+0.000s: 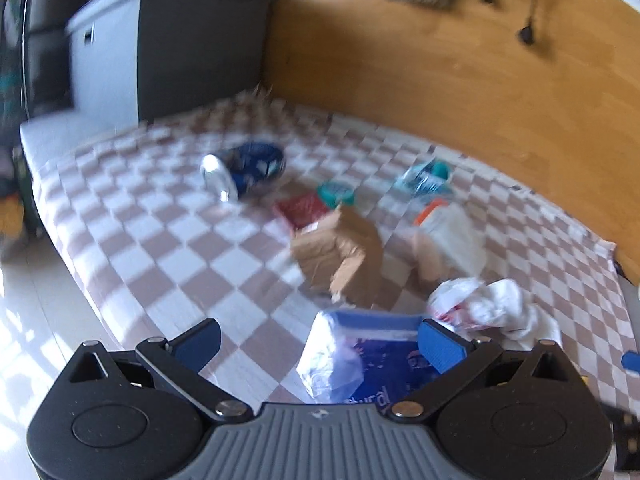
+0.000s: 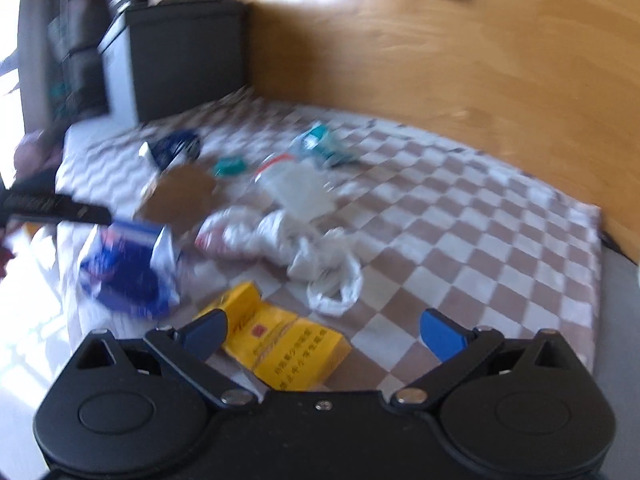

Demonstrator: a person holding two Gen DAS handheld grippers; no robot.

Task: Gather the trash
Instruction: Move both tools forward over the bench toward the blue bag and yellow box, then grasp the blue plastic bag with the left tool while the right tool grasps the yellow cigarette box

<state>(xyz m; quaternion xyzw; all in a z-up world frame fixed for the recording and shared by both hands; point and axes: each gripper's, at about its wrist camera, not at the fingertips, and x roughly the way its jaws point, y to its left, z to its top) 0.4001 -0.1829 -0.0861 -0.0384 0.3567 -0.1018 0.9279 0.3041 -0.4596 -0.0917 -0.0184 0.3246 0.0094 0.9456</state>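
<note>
Trash scattered across a brown-and-white checkered blanket (image 1: 168,248) spread on a bed, beside a wooden wall panel (image 1: 460,80). Both views blurred.

Left gripper (image 1: 320,342) low over the near edge of the blanket, jaws spread wide, holding nothing. Between and just under its blue finger pads (image 1: 442,346), a blue-and-white crinkled plastic wrapper (image 1: 360,364), near the right pad; contact impossible to tell.

Beyond it, a crumpled brown paper bag (image 1: 340,252) mid-blanket. Behind that, a red flat packet (image 1: 302,208) and a small teal round lid (image 1: 336,194). Farther left, a dark blue foil bag with a silvery end (image 1: 244,168). To the right, a clear bottle with an orange cap (image 1: 448,224) and a crushed clear bottle with a teal label (image 1: 426,176). Crumpled white plastic bag (image 1: 492,306) near the right pad.

Right gripper (image 2: 324,334) also with jaws wide apart and empty, hovering above a yellow rectangular carton with red print (image 2: 288,344) lying flat on the blanket, between the pads and closer to the left one. Same white bag (image 2: 304,252) just beyond the carton; same blue wrapper (image 2: 128,272) to the left.
</note>
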